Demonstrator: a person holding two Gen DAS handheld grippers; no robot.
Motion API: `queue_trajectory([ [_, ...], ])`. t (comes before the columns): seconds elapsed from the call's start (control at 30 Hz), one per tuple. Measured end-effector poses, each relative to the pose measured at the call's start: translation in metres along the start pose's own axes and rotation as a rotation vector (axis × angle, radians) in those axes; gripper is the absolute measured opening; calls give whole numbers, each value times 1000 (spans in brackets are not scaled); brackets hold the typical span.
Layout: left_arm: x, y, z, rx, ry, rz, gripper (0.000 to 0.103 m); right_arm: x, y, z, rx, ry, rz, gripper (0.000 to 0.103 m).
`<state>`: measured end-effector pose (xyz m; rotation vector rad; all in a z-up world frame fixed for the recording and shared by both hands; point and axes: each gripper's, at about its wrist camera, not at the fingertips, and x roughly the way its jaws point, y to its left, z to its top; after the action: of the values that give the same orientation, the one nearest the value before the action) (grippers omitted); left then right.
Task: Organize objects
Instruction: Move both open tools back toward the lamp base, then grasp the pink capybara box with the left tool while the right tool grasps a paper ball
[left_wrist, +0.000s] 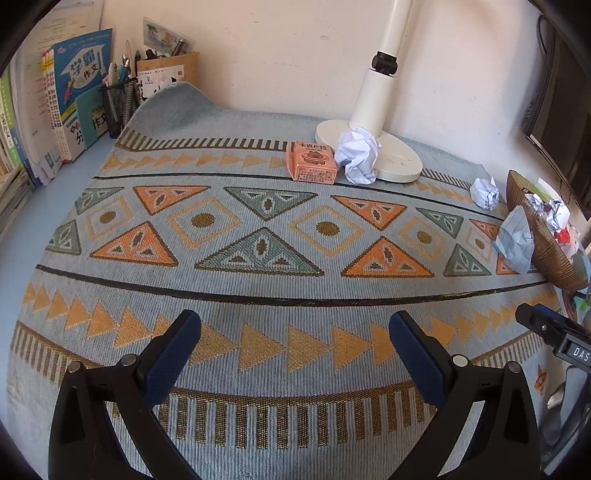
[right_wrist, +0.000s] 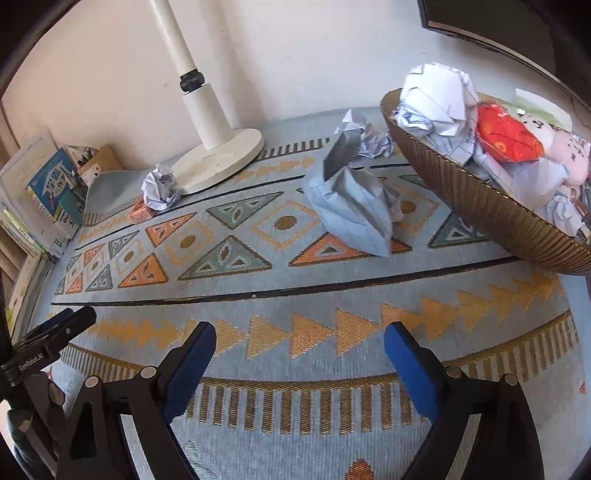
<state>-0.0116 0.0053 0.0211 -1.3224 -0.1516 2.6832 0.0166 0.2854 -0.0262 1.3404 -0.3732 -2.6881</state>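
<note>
Hazard: both my claws, left (left_wrist: 294, 332) and right (right_wrist: 300, 343), spread and empty; overfull ribbed brown basket (right_wrist: 480, 206) may shed crumpled white paper (right_wrist: 439, 98) if nudged.

mat (left_wrist: 258, 295): pale blue, orange triangles | box (left_wrist: 312, 166): orange-pink | basket (right_wrist: 480, 206): brown ribbed

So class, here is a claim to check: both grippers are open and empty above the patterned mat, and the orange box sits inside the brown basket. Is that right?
One detail is wrong. The orange box is not in the brown basket; it sits on the patterned mat beside the lamp base, as the left wrist view shows. The left gripper and right gripper are indeed open and empty.
</note>
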Motion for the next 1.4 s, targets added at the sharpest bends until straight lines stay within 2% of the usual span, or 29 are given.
queue_trajectory([
  [0.07, -1, 3, 14, 32, -16, 9, 102, 4, 21, 20, -17, 0, 49, 92],
  [0.17, 4, -1, 49, 154, -44, 38, 101, 23, 63, 57, -71, -8, 94, 91],
  [0.27, 25, -7, 78, 256, -51, 29, 101, 58, 96, 90, -96, 15, 108, 82],
  [0.33, 43, -10, 90, 286, -33, 2, 100, 82, 111, 108, -110, 33, 106, 77],
  [0.43, 71, -13, 103, 317, -9, 11, 88, 111, 125, 124, -125, 63, 93, 76],
  [0.5, 85, -13, 107, 317, 15, -2, 85, 130, 129, 127, -133, 95, 81, 69],
  [0.57, 95, -12, 110, 303, 23, -14, 83, 133, 133, 127, -156, 64, 109, 64],
  [0.6, 97, -12, 111, 300, 29, -25, 82, 133, 137, 127, -172, 61, 123, 57],
  [0.63, 96, -14, 113, 304, 22, -28, 81, 131, 139, 125, -179, 56, 146, 44],
  [0.7, 98, -19, 116, 312, 9, -19, 81, 124, 142, 122, -201, 35, 141, 35],
  [0.73, 101, -22, 117, 323, 12, -7, 80, 119, 141, 120, -208, 23, 133, 33],
  [0.8, 106, -27, 118, 335, 12, 0, 58, 109, 135, 116, -191, 3, 152, 29],
  [0.83, 106, -28, 120, 328, 12, -10, 52, 102, 130, 115, -182, -16, 161, 19],
  [0.87, 106, -27, 120, 320, 10, -19, 45, 94, 126, 113, -179, -38, 154, 15],
  [0.9, 105, -27, 118, 319, 4, -8, 44, 85, 122, 112, -174, -57, 161, 14],
  [0.97, 99, -25, 115, 313, 10, -15, 43, 65, 113, 107, -163, -79, 230, 14],
  [1.1, 67, -19, 97, 254, -2, -55, 41, 36, 107, 93, -145, -96, 229, 15],
  [1.17, 46, -17, 81, 243, -17, -46, 41, 42, 110, 90, -131, -50, 209, 25],
  [1.2, 36, -15, 73, 237, -24, -32, 41, 47, 111, 89, -123, -25, 212, 42],
  [1.23, 29, -11, 66, 231, -32, -10, 41, 54, 115, 88, -123, -13, 213, 65],
  [1.27, 22, -6, 59, 224, -40, 14, 40, 61, 121, 88, -131, -13, 201, 74],
  [1.3, 15, 1, 52, 210, -47, 29, 40, 67, 128, 89, -143, -25, 182, 77],
  [1.4, 0, 18, 37, 161, -57, 38, 40, 99, 152, 97, -190, -8, 130, 77],
])
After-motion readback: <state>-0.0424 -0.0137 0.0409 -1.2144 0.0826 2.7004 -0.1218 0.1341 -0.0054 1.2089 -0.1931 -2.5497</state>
